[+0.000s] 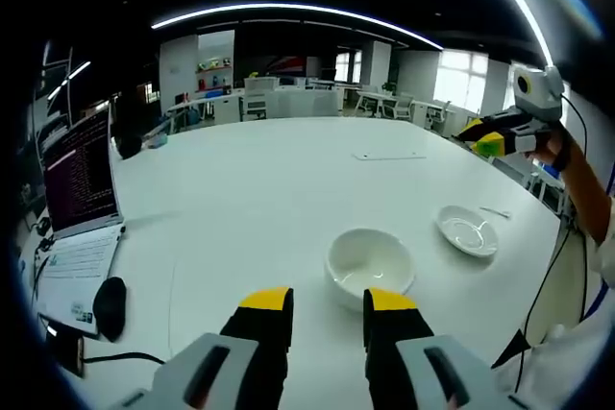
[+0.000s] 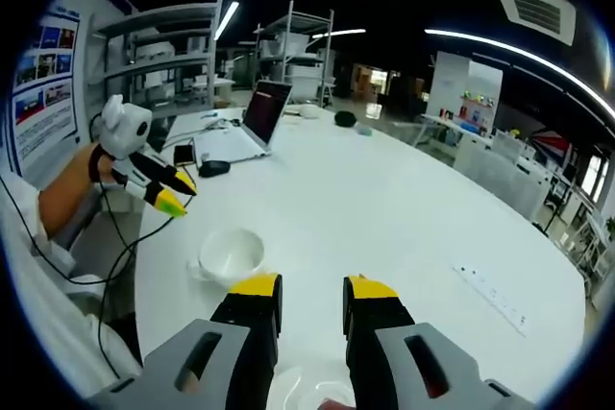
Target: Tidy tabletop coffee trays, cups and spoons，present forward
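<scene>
Left gripper (image 1: pixel 328 302): jaws apart, empty, aimed for grasp | cup (image 1: pixel 370 262) at 12 o'clock, just ahead | saucer (image 1: pixel 468 231) at 2 o'clock | right gripper (image 2: pixel 312 295): jaws apart, raised clear above table (image 2: pixel 404 208).

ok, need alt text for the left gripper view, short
The left hand-held gripper, jaws open and empty, points at a white cup on a large white table, with a white saucer further right. The right hand-held gripper is held up at the right edge; a laptop and mouse sit at left.
</scene>
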The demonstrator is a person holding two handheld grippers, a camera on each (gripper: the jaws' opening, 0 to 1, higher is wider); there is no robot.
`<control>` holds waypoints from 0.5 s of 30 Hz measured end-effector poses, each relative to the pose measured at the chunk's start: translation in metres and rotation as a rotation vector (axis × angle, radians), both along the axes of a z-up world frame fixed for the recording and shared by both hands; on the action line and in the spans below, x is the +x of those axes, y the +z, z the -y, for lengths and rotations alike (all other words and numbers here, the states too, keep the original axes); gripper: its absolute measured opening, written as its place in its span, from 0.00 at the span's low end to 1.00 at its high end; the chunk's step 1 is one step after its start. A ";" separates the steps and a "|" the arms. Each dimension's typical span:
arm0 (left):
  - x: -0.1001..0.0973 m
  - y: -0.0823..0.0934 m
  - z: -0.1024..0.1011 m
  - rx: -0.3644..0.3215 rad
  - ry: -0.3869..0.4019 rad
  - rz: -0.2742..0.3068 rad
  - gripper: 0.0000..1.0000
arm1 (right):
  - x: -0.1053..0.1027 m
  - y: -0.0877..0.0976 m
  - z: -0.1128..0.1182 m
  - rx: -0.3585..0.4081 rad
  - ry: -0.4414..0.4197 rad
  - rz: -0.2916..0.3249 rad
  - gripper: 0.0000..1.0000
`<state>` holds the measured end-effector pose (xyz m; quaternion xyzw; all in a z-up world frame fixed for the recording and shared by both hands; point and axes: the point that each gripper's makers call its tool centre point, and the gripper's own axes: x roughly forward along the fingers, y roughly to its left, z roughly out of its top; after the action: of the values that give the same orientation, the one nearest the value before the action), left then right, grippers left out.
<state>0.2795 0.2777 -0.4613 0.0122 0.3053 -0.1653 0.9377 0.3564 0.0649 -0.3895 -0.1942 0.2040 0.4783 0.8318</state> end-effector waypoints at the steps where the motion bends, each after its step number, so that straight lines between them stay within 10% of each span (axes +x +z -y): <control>1: 0.002 -0.002 0.001 -0.006 -0.007 -0.008 0.31 | -0.002 -0.003 -0.005 -0.010 0.012 -0.015 0.26; 15: 0.019 -0.021 0.017 -0.029 -0.034 -0.090 0.32 | 0.001 -0.032 -0.045 -0.112 0.071 -0.091 0.25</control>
<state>0.2984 0.2606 -0.4825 -0.0036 0.3446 -0.1860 0.9201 0.3576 0.1098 -0.4212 -0.2256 0.2613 0.5035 0.7920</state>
